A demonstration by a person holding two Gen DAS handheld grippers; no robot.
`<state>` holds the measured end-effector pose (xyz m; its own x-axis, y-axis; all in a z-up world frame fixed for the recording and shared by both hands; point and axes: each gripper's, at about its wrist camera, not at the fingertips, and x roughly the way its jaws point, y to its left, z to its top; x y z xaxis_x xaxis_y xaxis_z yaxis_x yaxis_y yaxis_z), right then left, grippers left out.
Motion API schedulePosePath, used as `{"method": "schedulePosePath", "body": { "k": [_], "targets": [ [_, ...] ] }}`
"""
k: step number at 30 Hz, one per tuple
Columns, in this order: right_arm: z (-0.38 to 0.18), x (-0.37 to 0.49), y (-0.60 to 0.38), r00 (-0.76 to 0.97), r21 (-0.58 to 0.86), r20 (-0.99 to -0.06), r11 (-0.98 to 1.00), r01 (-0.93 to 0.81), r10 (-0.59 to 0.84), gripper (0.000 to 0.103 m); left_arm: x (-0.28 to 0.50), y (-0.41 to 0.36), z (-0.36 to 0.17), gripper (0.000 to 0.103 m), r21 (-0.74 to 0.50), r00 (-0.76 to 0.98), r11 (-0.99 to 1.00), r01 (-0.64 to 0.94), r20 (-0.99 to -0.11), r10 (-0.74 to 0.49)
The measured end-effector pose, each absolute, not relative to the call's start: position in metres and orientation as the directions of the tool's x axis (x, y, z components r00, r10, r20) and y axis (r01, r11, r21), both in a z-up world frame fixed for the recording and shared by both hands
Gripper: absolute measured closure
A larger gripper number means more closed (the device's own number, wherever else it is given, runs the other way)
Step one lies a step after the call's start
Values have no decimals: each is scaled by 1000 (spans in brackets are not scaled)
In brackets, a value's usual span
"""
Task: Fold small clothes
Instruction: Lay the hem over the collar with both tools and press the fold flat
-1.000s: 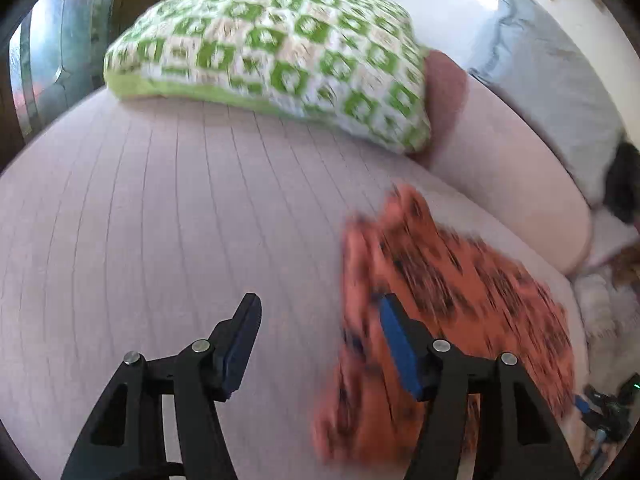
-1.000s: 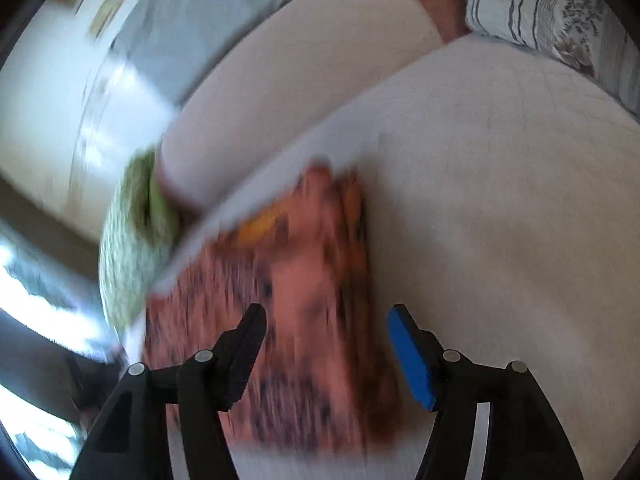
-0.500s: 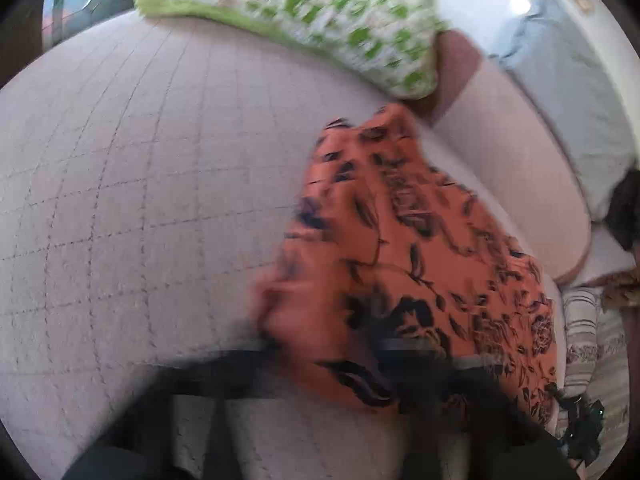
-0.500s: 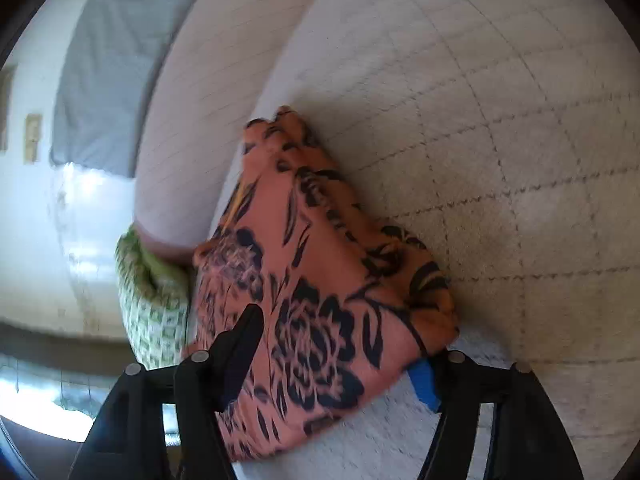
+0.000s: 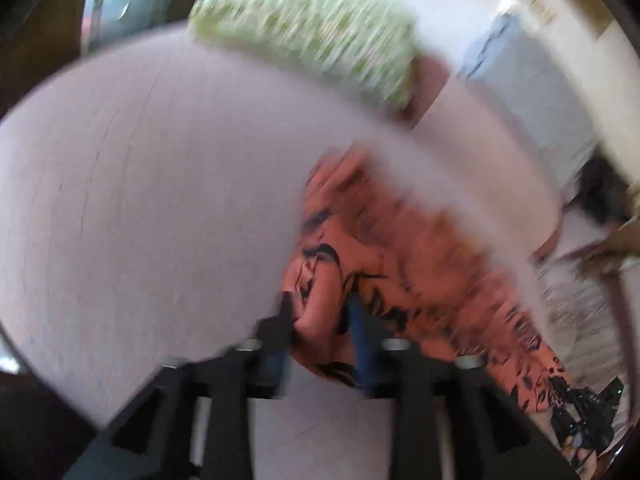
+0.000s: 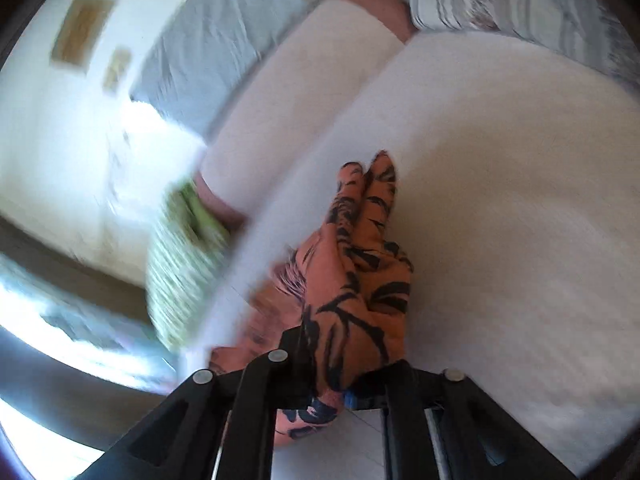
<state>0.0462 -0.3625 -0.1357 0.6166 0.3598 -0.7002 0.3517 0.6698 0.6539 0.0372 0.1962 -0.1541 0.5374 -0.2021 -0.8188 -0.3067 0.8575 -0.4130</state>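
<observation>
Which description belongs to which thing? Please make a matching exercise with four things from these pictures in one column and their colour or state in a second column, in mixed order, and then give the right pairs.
Things:
1. garment
2. pillow
3. bed cover
4. right gripper

Descriptions:
A. green and white pattern
B. plain pale surface on which the cloth lies
C. orange with black floral print
D. black, closed on a bunch of cloth

Right pairs: 1-C, 2-A, 3-B, 4-D
</observation>
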Motion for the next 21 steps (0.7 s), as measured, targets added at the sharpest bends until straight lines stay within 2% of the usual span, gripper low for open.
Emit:
{"method": "schedulePosePath", "body": {
  "k": [1,2,3,4,5,7,12,14,18,21],
  "targets": [
    [-155,41,-367,568,626,-742,668,401,355,71,33,202,-171,57,-429,496,843,-324,-836,-235],
    [-173,34,-373,533,615,-765,653,442,360,71,26,208,-169,57,-463,539,834,-301,-804,-252],
    [-180,23,-381,565,654,-735,613,444,375,72,22,212,-158,56,-432,543,849,-304,-811,-218],
    [-176,14,-387,594,656,-727,606,450,345,66,20,215,-147,51,-408,558,859,-311,-810,-182],
    [-169,8,-392,609,635,-734,623,458,301,53,19,219,-134,44,-408,592,862,-303,-789,-165],
    [-147,3,-400,666,626,-707,648,434,237,40,25,221,-114,33,-386,630,884,-265,-763,-144],
    [-104,43,-388,703,563,-683,756,333,200,39,95,199,-97,32,-272,619,957,-95,-769,-157],
    [-94,60,-379,705,528,-682,800,286,198,39,128,190,-105,33,-252,591,967,-31,-785,-185],
    [-93,77,-360,680,451,-704,868,207,204,39,176,168,-115,36,-165,551,985,50,-818,-165],
    [-102,79,-354,666,438,-715,879,188,213,39,209,165,-131,50,-178,490,983,48,-853,-178]
  ]
}}
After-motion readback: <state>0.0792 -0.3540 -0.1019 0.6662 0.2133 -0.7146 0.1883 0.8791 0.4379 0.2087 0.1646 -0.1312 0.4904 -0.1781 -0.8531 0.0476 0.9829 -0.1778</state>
